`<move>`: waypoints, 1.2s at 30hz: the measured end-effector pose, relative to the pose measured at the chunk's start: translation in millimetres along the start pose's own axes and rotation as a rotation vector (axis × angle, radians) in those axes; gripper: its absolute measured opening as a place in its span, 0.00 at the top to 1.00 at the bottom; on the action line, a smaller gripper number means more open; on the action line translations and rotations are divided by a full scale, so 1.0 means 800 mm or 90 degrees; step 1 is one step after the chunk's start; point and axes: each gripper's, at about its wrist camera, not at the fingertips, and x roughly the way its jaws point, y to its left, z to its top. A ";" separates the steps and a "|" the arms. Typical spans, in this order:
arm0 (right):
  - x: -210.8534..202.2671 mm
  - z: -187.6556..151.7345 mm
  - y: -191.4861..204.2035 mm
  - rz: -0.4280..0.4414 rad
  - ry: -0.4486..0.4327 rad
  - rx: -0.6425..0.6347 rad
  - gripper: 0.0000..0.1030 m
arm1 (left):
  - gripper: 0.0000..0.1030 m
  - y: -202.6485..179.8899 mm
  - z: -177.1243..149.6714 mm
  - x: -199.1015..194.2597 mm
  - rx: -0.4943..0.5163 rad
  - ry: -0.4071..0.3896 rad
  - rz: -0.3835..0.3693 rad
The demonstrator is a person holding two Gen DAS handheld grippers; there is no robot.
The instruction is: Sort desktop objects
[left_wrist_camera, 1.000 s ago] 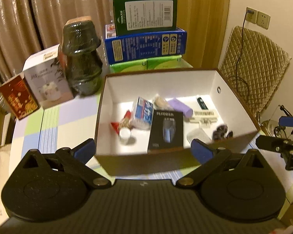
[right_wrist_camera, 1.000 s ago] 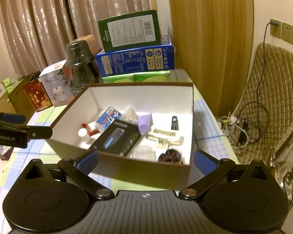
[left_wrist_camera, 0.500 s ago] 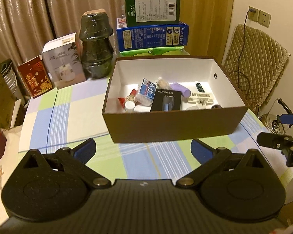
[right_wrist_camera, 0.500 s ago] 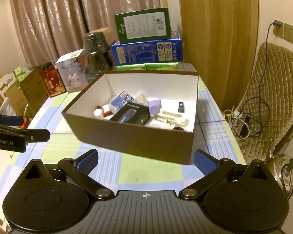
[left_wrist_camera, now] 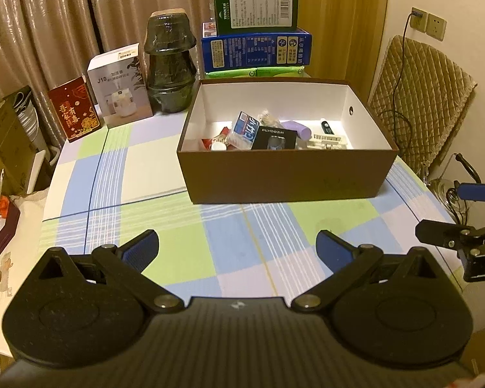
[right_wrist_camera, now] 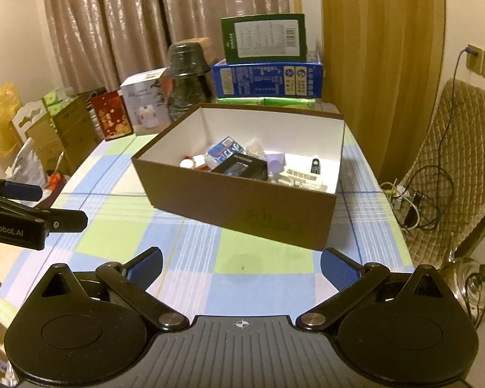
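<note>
A brown cardboard box (left_wrist_camera: 284,177) (right_wrist_camera: 242,213) with a white inside stands on the checked tablecloth. In it lie a black shaver box (left_wrist_camera: 274,138) (right_wrist_camera: 239,167), a blue and white packet (left_wrist_camera: 245,129) (right_wrist_camera: 224,152), a purple tube (left_wrist_camera: 295,128) (right_wrist_camera: 274,161), a white plastic strip (left_wrist_camera: 328,140) (right_wrist_camera: 302,176) and other small items. My left gripper (left_wrist_camera: 237,247) hangs open over the cloth, well short of the box, with nothing between its fingers. My right gripper (right_wrist_camera: 241,266) is likewise open and empty in front of the box.
Behind the box stand stacked blue (left_wrist_camera: 255,51) and green cartons (left_wrist_camera: 255,6), a dark wrapped lamp-shaped object (left_wrist_camera: 169,64), a white humidifier box (left_wrist_camera: 119,87) and a red packet (left_wrist_camera: 74,108). A quilted chair (left_wrist_camera: 417,103) and cables are at the right. Cardboard boxes (right_wrist_camera: 48,129) crowd the left.
Both grippers have pulled back and away from the box, which now looks smaller and farther. More tablecloth shows between the fingers and the box. Both stay open.
</note>
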 end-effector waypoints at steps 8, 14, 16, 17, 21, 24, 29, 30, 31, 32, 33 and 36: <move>-0.010 -0.017 0.008 -0.006 0.006 -0.018 0.02 | 0.01 -0.012 -0.021 -0.014 -0.001 0.014 -0.002; -0.015 -0.029 0.009 -0.003 0.014 -0.011 0.02 | 0.01 -0.018 -0.035 -0.021 0.000 0.021 -0.002; -0.018 -0.033 0.010 -0.001 0.017 -0.009 0.02 | 0.01 -0.018 -0.038 -0.023 -0.001 0.021 -0.001; -0.019 -0.034 0.010 -0.001 0.018 -0.009 0.02 | 0.01 -0.019 -0.039 -0.024 -0.003 0.022 -0.001; -0.023 -0.041 0.012 0.001 0.023 -0.008 0.02 | 0.01 -0.021 -0.046 -0.029 -0.005 0.024 0.000; -0.026 -0.045 0.012 0.002 0.025 -0.007 0.02 | 0.01 -0.023 -0.051 -0.030 -0.008 0.027 -0.001; -0.028 -0.049 0.014 0.005 0.030 -0.008 0.02 | 0.01 -0.026 -0.056 -0.034 -0.012 0.031 -0.001; -0.028 -0.050 0.015 0.006 0.031 -0.008 0.02 | 0.01 -0.027 -0.057 -0.034 -0.012 0.031 -0.001; -0.029 -0.051 0.015 0.007 0.032 -0.009 0.02 | 0.01 -0.027 -0.058 -0.034 -0.013 0.032 -0.001; -0.029 -0.052 0.015 0.007 0.033 -0.009 0.02 | 0.01 -0.028 -0.060 -0.034 -0.014 0.034 -0.001; -0.030 -0.053 0.015 0.008 0.033 -0.008 0.02 | 0.01 -0.028 -0.060 -0.034 -0.015 0.035 -0.001; -0.031 -0.056 0.014 0.009 0.036 -0.006 0.02 | 0.01 -0.028 -0.063 -0.036 -0.016 0.037 -0.001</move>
